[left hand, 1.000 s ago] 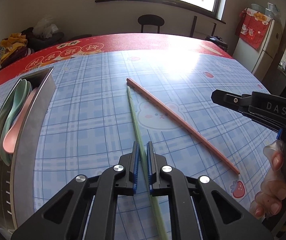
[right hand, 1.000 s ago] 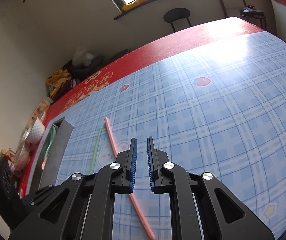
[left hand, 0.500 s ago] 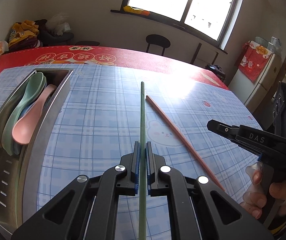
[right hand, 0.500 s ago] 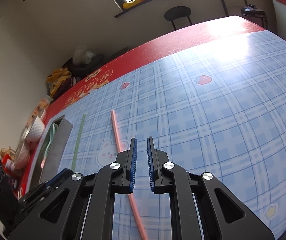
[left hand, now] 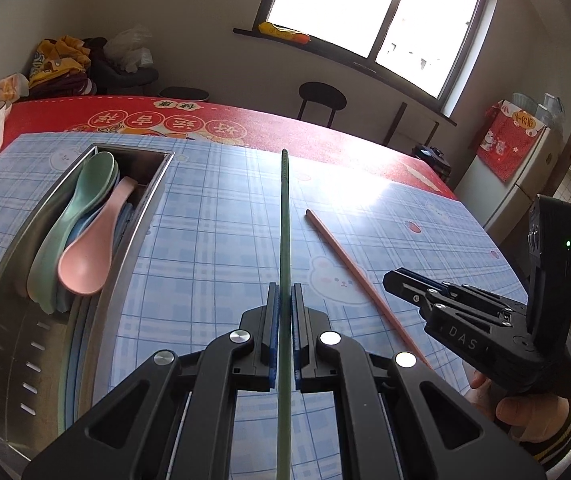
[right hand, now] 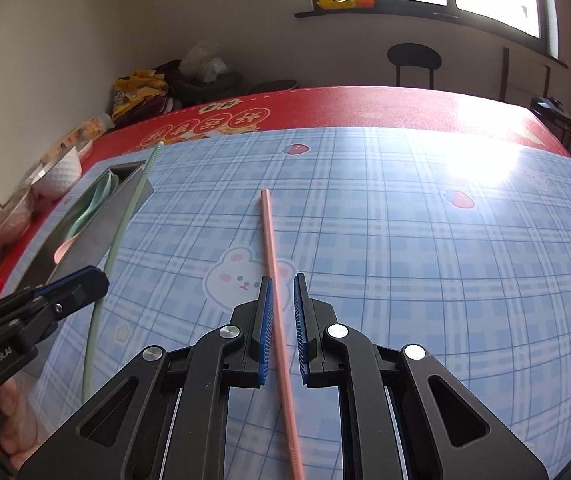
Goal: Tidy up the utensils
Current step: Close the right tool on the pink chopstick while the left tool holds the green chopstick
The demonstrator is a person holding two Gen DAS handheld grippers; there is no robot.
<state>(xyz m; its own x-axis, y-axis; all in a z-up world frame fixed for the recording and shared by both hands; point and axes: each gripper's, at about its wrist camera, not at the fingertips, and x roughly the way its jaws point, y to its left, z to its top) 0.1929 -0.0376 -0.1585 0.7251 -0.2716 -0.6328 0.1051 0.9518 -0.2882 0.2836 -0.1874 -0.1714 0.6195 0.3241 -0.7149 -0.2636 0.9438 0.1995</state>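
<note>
Left tool (left hand: pixel 284 330) is clenched on the green chopstick (left hand: pixel 285 216), lifted off the desk (left hand: pixel 213 216), gripped around mid-length so both ends overhang. The stick looks light, thin, stiff and smooth; likely to pivot or slip in the pads unless held near its balance point. Right tool (right hand: pixel 283 330) hangs over the pink chopstick (right hand: pixel 271 248), which lies flat on the desk; jaws are nearly together, astride it, apparently not pinching, though contact is hard to judge. Metal tray (left hand: pixel 123 256) with spoons (left hand: pixel 85 236) sits at left, probably the destination.
</note>
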